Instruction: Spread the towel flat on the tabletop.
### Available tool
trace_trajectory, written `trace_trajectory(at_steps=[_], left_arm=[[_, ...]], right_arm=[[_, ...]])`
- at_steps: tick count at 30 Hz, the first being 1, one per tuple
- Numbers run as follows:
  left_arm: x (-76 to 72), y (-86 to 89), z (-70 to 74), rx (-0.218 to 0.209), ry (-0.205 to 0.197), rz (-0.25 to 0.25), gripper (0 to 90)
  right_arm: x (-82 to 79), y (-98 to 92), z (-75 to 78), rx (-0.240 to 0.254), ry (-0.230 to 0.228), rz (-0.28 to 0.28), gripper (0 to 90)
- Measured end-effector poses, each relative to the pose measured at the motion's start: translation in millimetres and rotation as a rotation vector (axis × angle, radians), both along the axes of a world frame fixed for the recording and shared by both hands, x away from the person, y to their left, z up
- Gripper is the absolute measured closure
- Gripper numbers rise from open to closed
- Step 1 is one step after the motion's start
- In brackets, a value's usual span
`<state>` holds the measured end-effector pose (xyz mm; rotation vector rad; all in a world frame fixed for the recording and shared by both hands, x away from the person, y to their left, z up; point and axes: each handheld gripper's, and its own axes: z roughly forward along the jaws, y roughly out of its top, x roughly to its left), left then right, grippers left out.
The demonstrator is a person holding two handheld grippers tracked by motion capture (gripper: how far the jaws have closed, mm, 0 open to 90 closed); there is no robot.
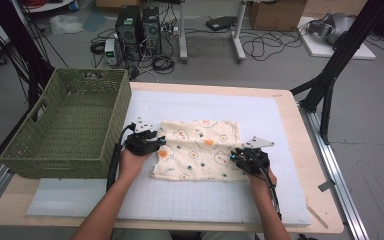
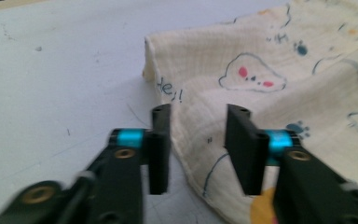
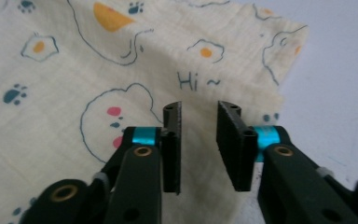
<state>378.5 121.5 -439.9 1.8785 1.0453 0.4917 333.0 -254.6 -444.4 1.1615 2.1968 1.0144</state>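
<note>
Hovering at opposite edges of the cloth, left gripper and right gripper jaws spread, pinching nothing.

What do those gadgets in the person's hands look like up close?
Each gripper, left and right, is black, with two flat ridged jaws on bright blue collars and brass-coloured rivets. In the high view, each carries a grey three-cornered plate and trails a black cable. The forearms are bare.
</note>
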Motion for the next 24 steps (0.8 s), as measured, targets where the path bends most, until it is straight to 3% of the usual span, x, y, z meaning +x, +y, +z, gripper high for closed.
trace_trajectory(at_steps=[4,10,12,18,24], left_arm=[[-10.7,5.7,7.9,-0.037,-0.019,-0.034,47.5],[-29.5,6.1,13.6,-0.031,-0.041,-0.103,45.9],[-34.5,5.8,14.0,-0.021,-0.020,-0.126,45.0],[-54.4,7.4,6.5,-0.020,-0.018,-0.164,46.6],[-65.7,12.7,-2.9,-0.002,0.033,-0.189,52.7]], right_arm=[[-7.3,-8.5,6.3,0.036,-0.019,-0.005,62.3],[-20.8,-18.7,11.2,0.040,-0.028,0.003,55.5],[-24.3,-21.8,12.8,0.036,-0.031,0.009,53.4],[-35.2,-29.0,13.6,0.043,-0.025,0.026,52.0],[-43.9,-32.6,10.1,0.039,-0.006,0.050,54.2]])
